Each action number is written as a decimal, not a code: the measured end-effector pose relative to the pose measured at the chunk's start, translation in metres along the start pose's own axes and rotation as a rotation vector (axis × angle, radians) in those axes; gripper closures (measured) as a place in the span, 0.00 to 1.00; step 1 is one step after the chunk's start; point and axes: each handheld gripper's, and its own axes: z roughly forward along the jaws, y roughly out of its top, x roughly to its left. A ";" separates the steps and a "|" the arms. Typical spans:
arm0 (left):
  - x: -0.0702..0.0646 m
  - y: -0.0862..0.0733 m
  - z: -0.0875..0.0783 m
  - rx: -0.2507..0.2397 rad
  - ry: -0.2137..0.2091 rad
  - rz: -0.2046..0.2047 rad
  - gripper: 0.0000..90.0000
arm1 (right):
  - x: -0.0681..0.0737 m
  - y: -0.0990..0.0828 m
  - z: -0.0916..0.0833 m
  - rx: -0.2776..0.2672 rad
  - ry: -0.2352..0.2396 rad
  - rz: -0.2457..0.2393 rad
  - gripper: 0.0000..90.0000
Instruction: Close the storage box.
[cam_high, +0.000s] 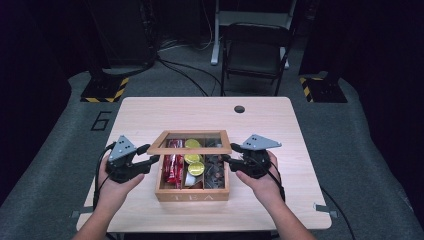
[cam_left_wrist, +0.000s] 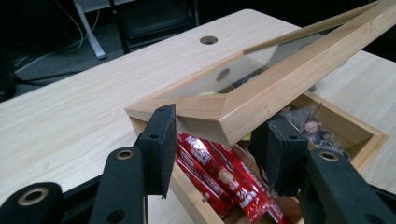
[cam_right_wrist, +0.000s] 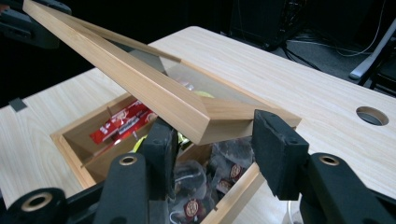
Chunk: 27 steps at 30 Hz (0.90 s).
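Observation:
A wooden tea box (cam_high: 192, 196) stands at the table's front middle, its glass-paned lid (cam_high: 190, 149) tilted up off the front wall. Inside lie red packets (cam_high: 172, 167), yellow-topped pods (cam_high: 195, 169) and dark tea bags (cam_high: 215, 170). My left gripper (cam_high: 152, 159) holds the lid's front left corner. In the left gripper view that corner of the lid (cam_left_wrist: 289, 74) sits between the jaws of this gripper (cam_left_wrist: 219, 144), above the red packets (cam_left_wrist: 224, 177). My right gripper (cam_high: 226, 158) grips the front right corner of the lid (cam_right_wrist: 140, 84); its jaws (cam_right_wrist: 215, 144) straddle it over the tea bags (cam_right_wrist: 219, 172).
The light wooden table (cam_high: 150, 115) has a round cable hole (cam_high: 239, 109) at the back. A black folding chair (cam_high: 255, 50) and floor cables stand beyond the far edge. Bare tabletop lies on both sides of the box.

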 end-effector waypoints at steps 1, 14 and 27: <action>0.000 -0.001 0.000 0.003 -0.004 0.000 0.57 | 0.001 -0.002 0.000 -0.001 0.000 -0.008 0.57; -0.004 -0.014 -0.004 -0.003 -0.025 -0.007 0.57 | 0.006 -0.014 -0.003 0.009 0.010 -0.009 0.56; -0.011 -0.026 -0.008 0.005 -0.036 -0.007 0.56 | 0.011 -0.025 -0.004 0.030 0.014 -0.018 0.55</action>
